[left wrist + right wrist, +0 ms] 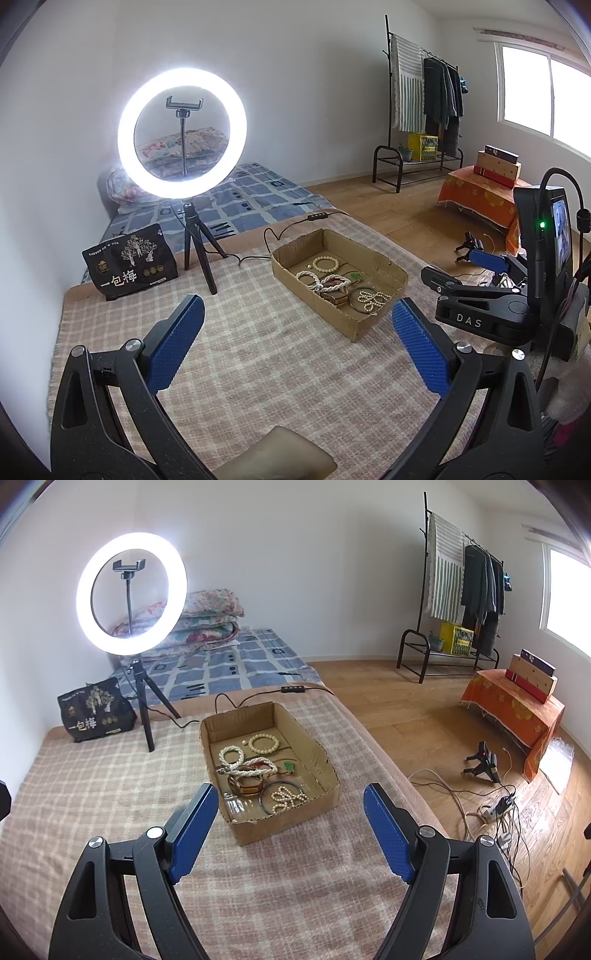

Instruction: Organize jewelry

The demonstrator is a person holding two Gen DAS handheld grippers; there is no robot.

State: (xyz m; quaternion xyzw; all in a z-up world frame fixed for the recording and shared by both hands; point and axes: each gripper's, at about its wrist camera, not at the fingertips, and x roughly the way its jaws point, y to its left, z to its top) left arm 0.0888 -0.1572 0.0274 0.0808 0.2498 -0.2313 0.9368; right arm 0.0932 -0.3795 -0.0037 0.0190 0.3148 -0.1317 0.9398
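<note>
A shallow cardboard box [384,267] [327,794] sits on the checked blanket. It holds several pieces of jewelry: a cream bead bracelet [325,264] [263,743], white pearl strands [323,282] [243,766], a dark bangle with pearls inside it [370,300] [282,797], a brown watch [245,785] and a green pendant [289,765]. My left gripper [297,332] is open and empty, above the blanket in front of the box. My right gripper [291,821] is open and empty, just short of the box's near wall. It also shows in the left wrist view [480,258], to the right of the box.
A lit ring light on a tripod [183,129] [131,592] stands at the blanket's far left, with a black snack bag [129,260] [94,710] beside it. Its cable [280,236] runs behind the box. The bed edge drops to a wood floor with cables [495,805] on the right.
</note>
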